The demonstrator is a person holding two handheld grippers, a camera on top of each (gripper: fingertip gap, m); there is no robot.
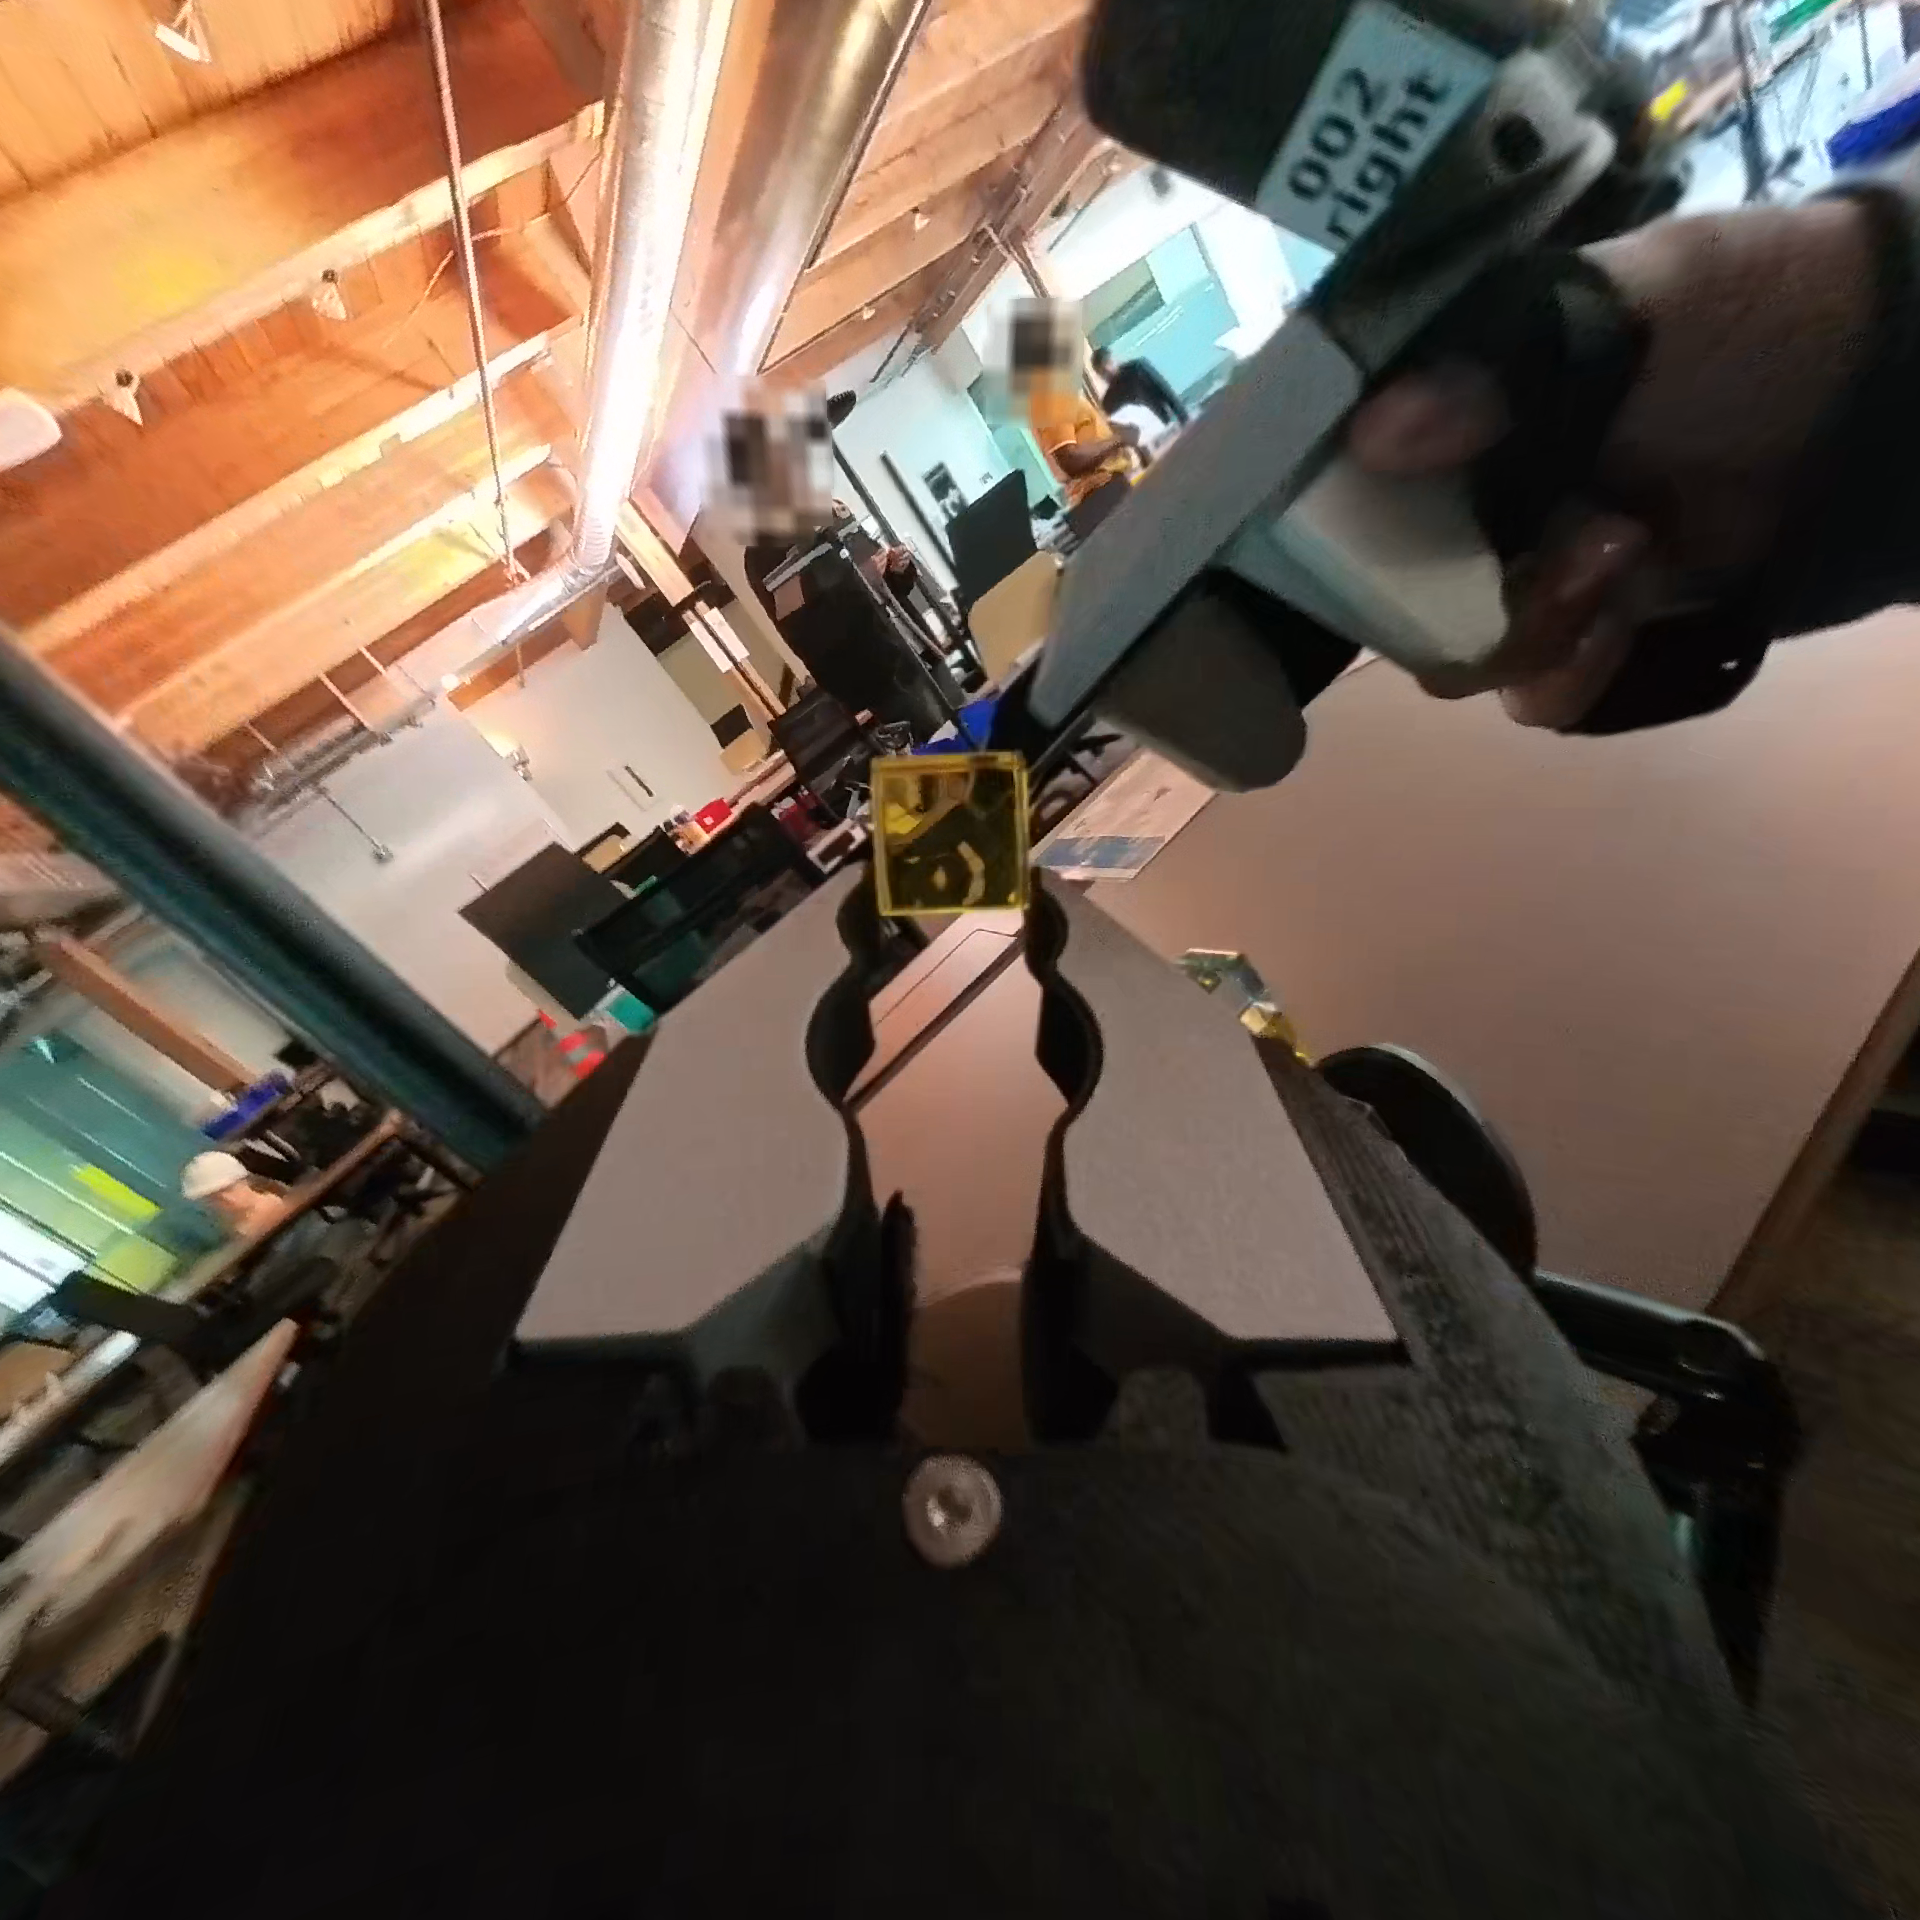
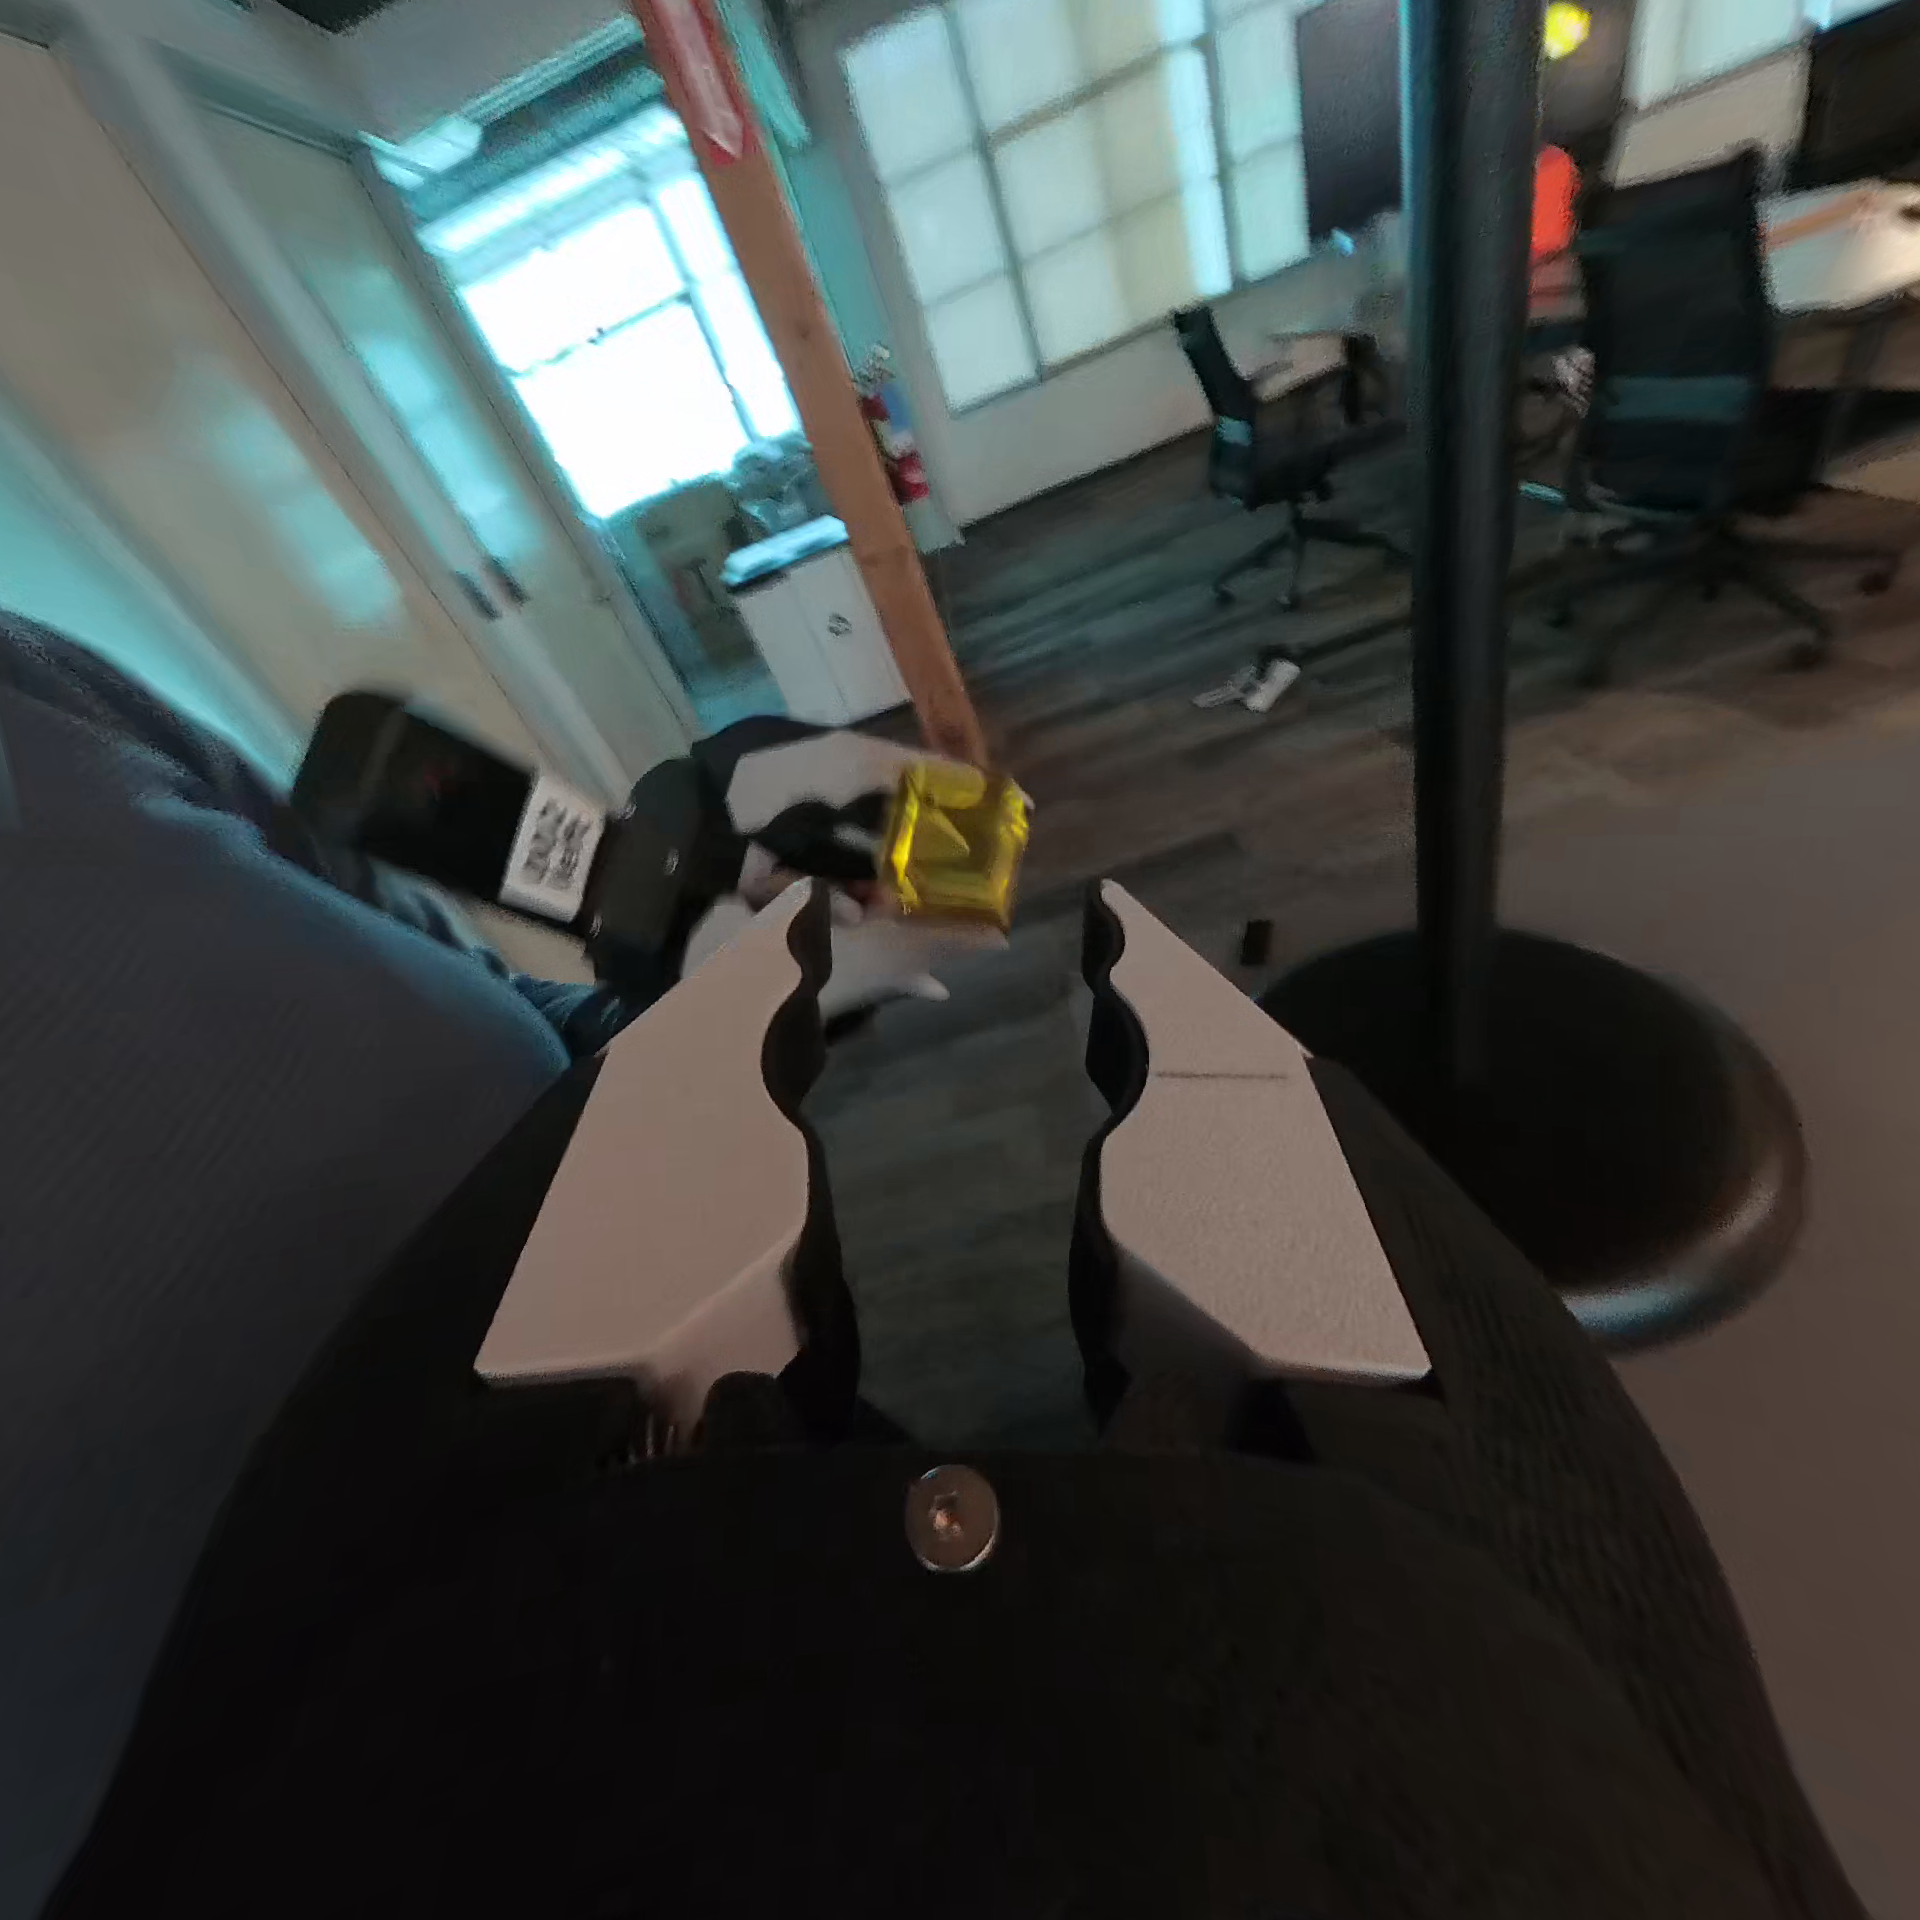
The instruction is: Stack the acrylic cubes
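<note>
Left tool (image 1: 951, 904) pinches a clear yellow cube (image 1: 951, 836) at its fingertips, raised above the brown table (image 1: 1558, 987). Right tool (image 2: 951, 914) has its jaws wide with nothing between them, just short of the cube (image 2: 956, 852). Black pole stand (image 2: 1538, 1122) sits to the right.

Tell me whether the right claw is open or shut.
Open. In the right wrist view the right claw has its fingertips spread, nothing between them; the yellow transparent cube sits just beyond, gripped by the left claw.
</note>
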